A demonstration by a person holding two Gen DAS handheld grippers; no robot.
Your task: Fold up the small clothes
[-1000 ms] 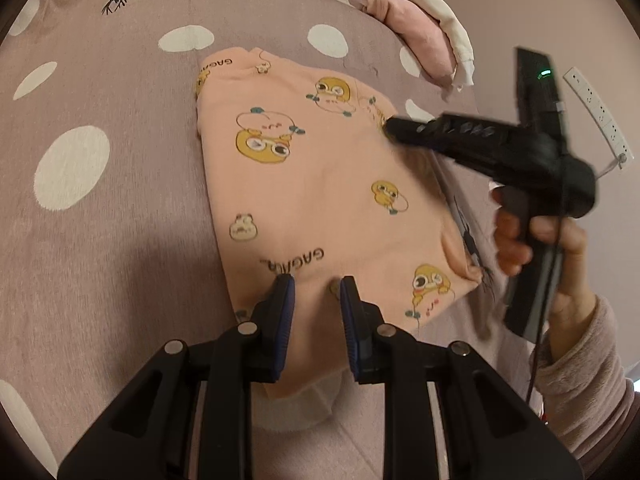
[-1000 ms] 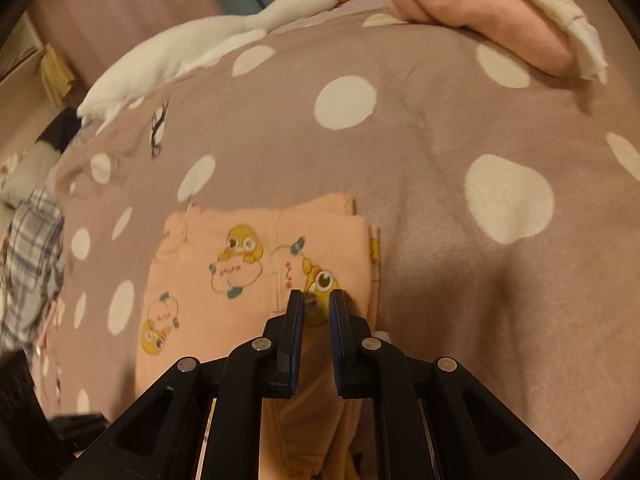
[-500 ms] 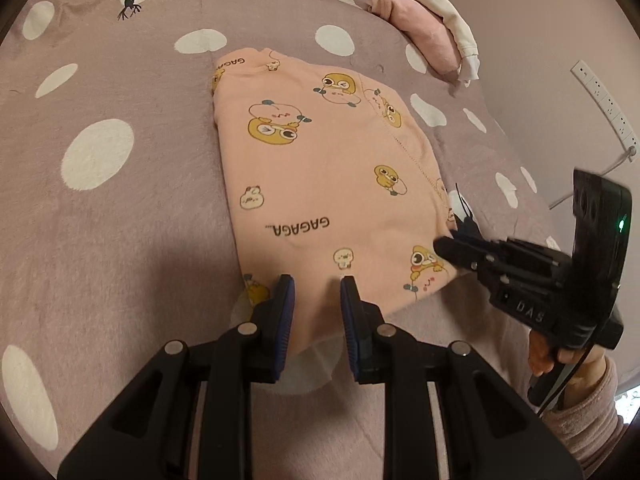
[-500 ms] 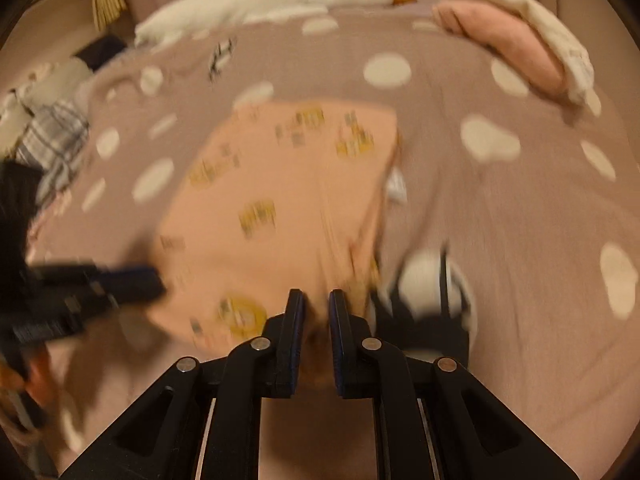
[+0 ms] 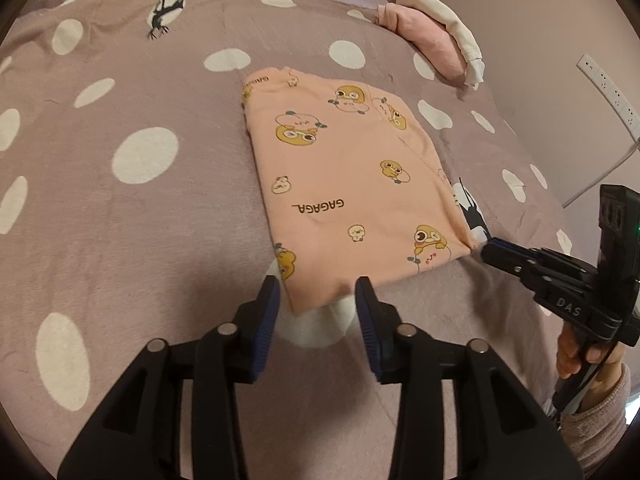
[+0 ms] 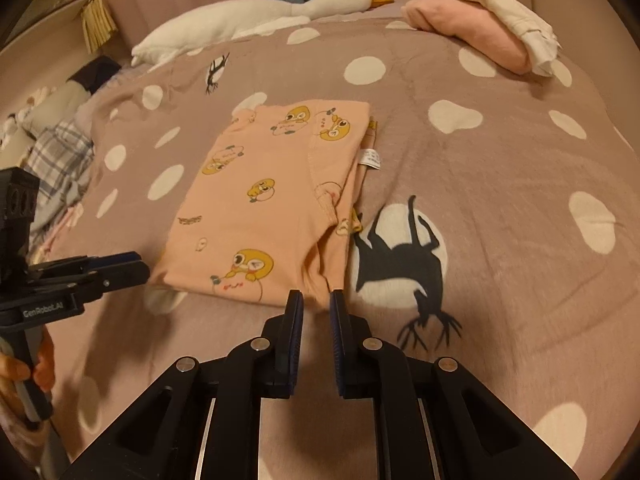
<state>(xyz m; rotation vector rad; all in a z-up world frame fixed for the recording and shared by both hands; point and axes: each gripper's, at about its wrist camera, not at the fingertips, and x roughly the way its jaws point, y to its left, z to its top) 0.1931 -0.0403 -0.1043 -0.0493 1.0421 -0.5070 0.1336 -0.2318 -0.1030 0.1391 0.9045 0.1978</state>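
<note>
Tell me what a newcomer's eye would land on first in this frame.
The folded peach garment with yellow cartoon chicks, lying flat mid-bed on the mauve polka-dot bedspread. Next, the two black grippers at its near edge: the left gripper open at one corner, the right gripper slightly parted at the other. Behind lies a white goose plush.

A white goose plush (image 6: 256, 14) lies along the polka-dot blanket's (image 6: 500, 168) far edge

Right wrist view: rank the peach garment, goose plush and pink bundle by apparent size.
1. Peach garment, largest.
2. Goose plush.
3. Pink bundle, smallest.
Goose and bundle lie farther off, so their true sizes stay unsure.
</note>
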